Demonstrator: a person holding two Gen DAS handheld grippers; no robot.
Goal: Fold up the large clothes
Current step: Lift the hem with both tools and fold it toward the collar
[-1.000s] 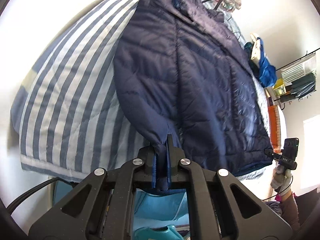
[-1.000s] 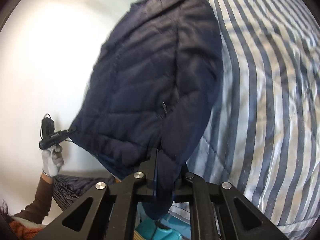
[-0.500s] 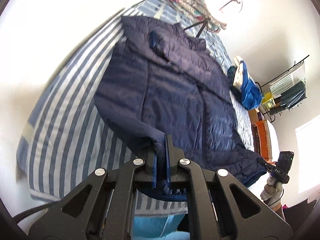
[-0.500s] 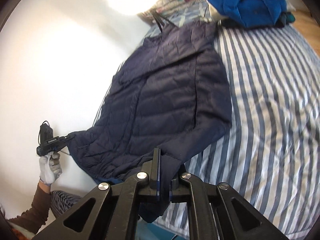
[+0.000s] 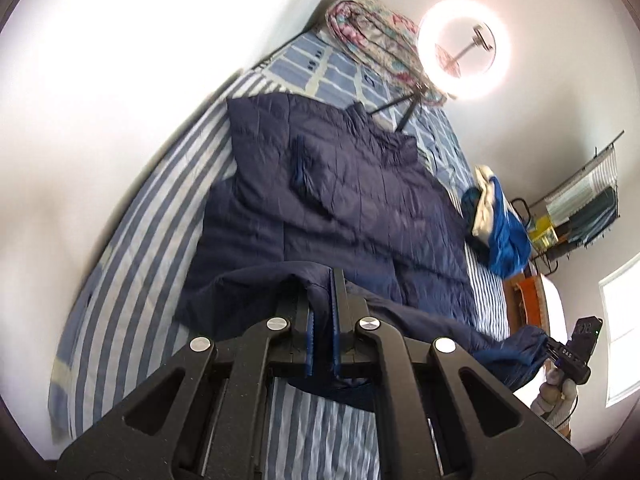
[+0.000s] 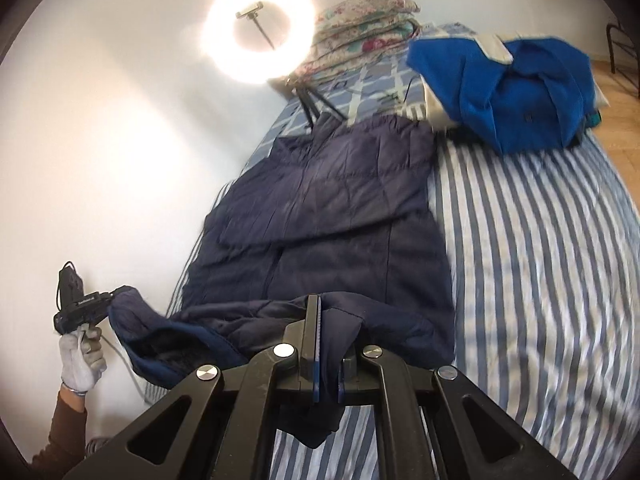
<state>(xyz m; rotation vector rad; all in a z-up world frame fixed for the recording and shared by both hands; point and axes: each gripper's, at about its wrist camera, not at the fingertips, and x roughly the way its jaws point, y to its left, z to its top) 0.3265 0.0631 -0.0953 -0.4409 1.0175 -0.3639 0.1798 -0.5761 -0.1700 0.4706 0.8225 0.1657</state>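
Note:
A navy quilted puffer jacket (image 5: 352,208) (image 6: 332,216) lies lengthwise on the blue-and-white striped bed (image 5: 132,264) (image 6: 532,264), collar toward the far end. My left gripper (image 5: 323,276) is shut on the jacket's bottom hem, which hangs raised above the bed. My right gripper (image 6: 324,304) is shut on the hem at the other corner. Lifted between the two, the hem arches over the lower body of the jacket. Each view shows the other gripper (image 5: 568,354) (image 6: 80,308) in a white-gloved hand (image 6: 80,354) at the frame's edge.
A blue garment pile (image 6: 504,88) (image 5: 500,228) sits on the bed beside the jacket's shoulder. Folded floral bedding (image 6: 360,28) and a lit ring light on a tripod (image 6: 258,28) stand at the head end. A wire rack (image 5: 580,204) is by the wall.
Both grippers have risen and carried the jacket's hem up off the bed edge toward the collar. More of the bed's far end and the ring light have come into view.

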